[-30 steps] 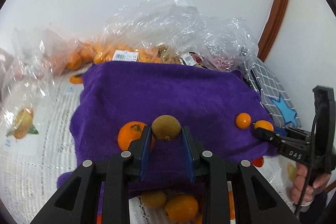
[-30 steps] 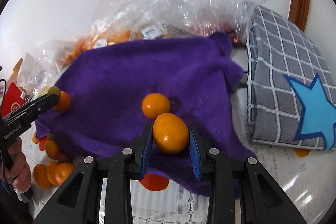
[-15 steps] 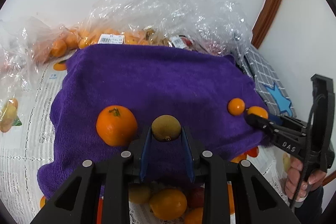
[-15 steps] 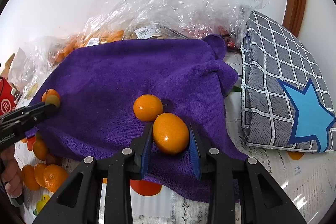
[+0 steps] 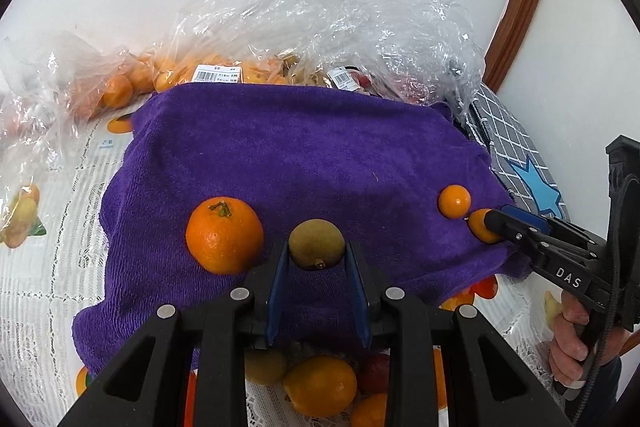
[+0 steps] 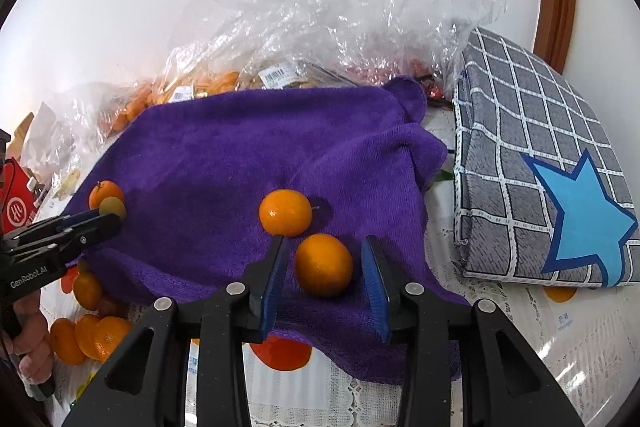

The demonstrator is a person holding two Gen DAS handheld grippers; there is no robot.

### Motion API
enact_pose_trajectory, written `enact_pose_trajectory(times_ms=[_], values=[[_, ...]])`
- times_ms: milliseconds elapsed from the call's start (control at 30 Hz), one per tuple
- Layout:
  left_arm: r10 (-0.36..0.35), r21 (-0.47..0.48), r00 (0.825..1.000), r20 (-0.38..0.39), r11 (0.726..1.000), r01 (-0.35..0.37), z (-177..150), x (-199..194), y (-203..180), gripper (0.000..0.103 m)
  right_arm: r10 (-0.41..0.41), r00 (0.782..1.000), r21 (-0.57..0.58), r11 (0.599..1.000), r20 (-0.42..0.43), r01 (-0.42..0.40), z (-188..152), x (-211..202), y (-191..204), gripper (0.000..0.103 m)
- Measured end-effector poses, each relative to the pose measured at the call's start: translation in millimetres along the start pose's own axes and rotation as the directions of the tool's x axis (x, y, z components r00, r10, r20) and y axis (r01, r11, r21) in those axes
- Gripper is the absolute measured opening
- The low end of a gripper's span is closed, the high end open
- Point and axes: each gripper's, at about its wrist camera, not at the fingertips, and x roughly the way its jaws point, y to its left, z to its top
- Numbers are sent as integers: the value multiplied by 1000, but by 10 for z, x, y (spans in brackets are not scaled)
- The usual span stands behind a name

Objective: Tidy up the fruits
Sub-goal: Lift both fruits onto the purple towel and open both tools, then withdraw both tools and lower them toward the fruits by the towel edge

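A purple towel [image 5: 312,155] lies spread on the table, also in the right wrist view [image 6: 224,163]. My left gripper [image 5: 317,259] is shut on a greenish-brown round fruit [image 5: 317,243], just right of a large orange [image 5: 224,235] on the towel. My right gripper [image 6: 325,259] is open around a small orange fruit [image 6: 324,265] that rests on the towel, with gaps on both sides. A second small orange fruit [image 6: 285,212] lies just beyond it. In the left wrist view the right gripper [image 5: 494,227] sits at the towel's right edge.
Clear plastic bags [image 5: 320,39] with oranges and other fruit lie behind the towel. A grey checked cushion with a blue star [image 6: 548,187] lies at the right. Loose oranges [image 6: 88,335] and other fruit [image 5: 320,383] lie on the lace tablecloth near the towel's front edge.
My right gripper opened and let the small orange fruit down onto the towel. My left gripper moved right of the large orange, still holding the greenish-brown fruit.
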Motion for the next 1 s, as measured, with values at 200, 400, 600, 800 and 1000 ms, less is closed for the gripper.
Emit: enact_pose_trajectory(times_ms=[200,400,600,800,1000], values=[[-2,1,1000,8,1000,2,-10,-1,-17,28,-15,999,-4,1000,30,15,-6,-31,29,38],[-11,30,1000,29,1000,10,-20,-42,-73,28,-18,998,23,1000,66,17,33,-138,-19,38],[-31,35,998,64,999,29,-8,-117,-82,38,0,997,7,1000,76,-1,40,-194,-3,38],[-15,34,995,103,999,12,-4,-210,-85,40,1,994,-11,1000,112,0,16,-242,69,38],[-6,19,991,134,1000,4,-35,-256,-95,41,15,991,-12,1000,132,-13,-15,-274,112,38]])
